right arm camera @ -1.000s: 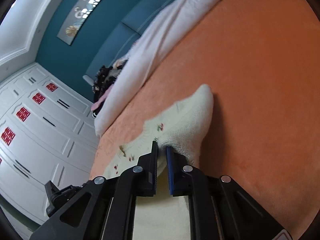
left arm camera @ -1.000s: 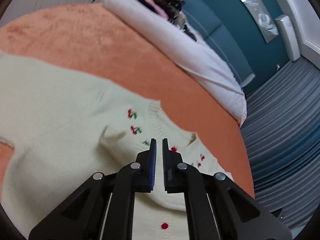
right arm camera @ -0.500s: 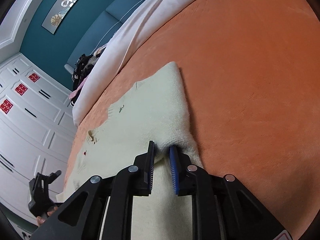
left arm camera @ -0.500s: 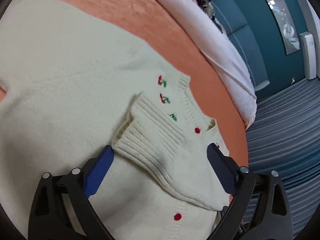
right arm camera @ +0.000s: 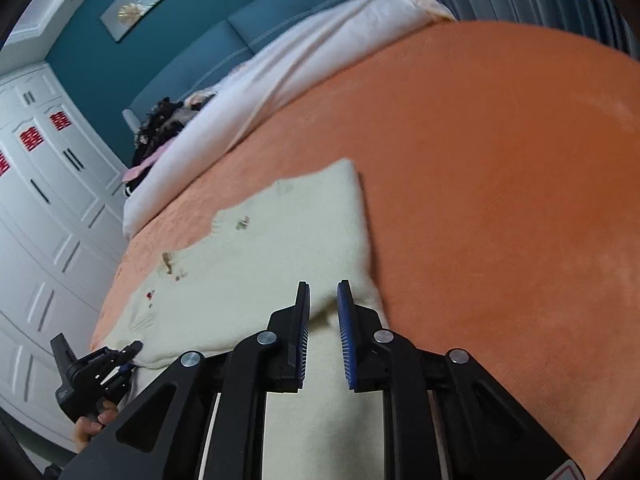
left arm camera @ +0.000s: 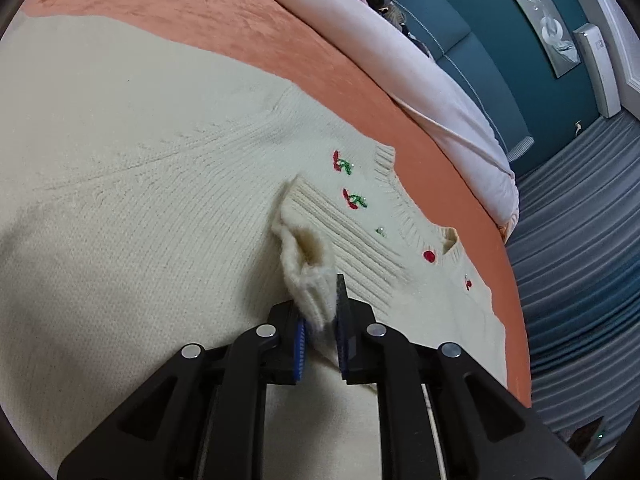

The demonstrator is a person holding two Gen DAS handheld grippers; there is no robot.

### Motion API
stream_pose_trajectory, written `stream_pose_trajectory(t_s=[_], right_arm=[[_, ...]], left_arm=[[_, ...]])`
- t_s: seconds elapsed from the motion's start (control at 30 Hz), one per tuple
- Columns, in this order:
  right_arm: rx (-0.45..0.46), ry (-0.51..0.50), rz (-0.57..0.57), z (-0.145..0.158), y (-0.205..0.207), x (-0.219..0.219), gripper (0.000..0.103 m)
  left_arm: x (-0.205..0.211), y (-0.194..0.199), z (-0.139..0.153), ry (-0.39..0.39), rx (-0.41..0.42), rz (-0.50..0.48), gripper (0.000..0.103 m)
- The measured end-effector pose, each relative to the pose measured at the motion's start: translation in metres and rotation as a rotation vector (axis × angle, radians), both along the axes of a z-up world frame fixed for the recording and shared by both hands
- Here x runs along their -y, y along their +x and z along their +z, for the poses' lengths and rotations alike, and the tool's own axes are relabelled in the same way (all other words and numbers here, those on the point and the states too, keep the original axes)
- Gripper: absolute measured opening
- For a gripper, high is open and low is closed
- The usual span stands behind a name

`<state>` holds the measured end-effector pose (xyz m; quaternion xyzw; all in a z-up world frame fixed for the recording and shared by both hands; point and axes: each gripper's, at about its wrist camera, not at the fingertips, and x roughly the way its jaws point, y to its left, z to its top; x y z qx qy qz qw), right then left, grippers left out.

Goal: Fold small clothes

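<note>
Left wrist view, close over a cream cardigan (left arm camera: 140,220) lying flat on an orange blanket (left arm camera: 240,28): left gripper (left arm camera: 320,296) clamped on the ribbed sleeve cuff (left arm camera: 308,280), jaws just closed in onto it, cuff bunched and open-mouthed between the blue pads, resting on the cardigan's chest just beside the embroidered cherries (left arm camera: 354,200) and near a red button (left arm camera: 429,256) below the neckband (left arm camera: 400,200). Knit detail sharp here only. Right wrist view, from the other side and blurred: the cardigan as a pale slab on the blanket, cherries reduced to specks, far side ending in a straight edge; right gripper (right arm camera: 323,286) pinching a fold of the near edge, jaws just eased a touch wider, cloth between the pads. Visible from this side alone: left gripper from outside at lower left, tip at the cardigan's edge, a hand (right arm camera: 90,428) around its handle, white wardrobe doors (right arm camera: 48,200) behind. Common to both: white duvet (left arm camera: 400,80) along the blanket's far edge.
</note>
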<state>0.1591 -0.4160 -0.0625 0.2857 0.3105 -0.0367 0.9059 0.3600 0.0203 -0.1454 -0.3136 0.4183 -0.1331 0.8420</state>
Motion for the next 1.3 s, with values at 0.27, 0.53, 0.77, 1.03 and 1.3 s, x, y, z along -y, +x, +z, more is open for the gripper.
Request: stream_pose_trajectory(t_s=[0.27,0.53,0.77,1.03,1.3], right_arm=[[-0.1,-0.051,0.468,-0.026,0.14,-0.159,0.015],[-0.154,0.021,0.107,-0.051,0.123,-0.011,0.0],[-0.094,0.034,-0.043,-0.018,0.06,0.055,0.002],[-0.191,-0.045,0.002,-0.038,0.045,0.014,0.0],[-0.187,-0.141,0.151,-0.044,-0.052,-0.059,0.016]], left_arm=[[-0.004,-0.006,-0.006,-0.033,0.057,0.003,0.013],[-0.011,-0.013,-0.011,-0.057,0.088,-0.006,0.013],[-0.007,-0.013,-0.009,-0.041,0.091,-0.005,0.013],[-0.012,-0.01,-0.001,-0.07,0.029,0.001,0.015],[-0.188,-0.087,0.045,-0.059,0.073,0.459,0.088]])
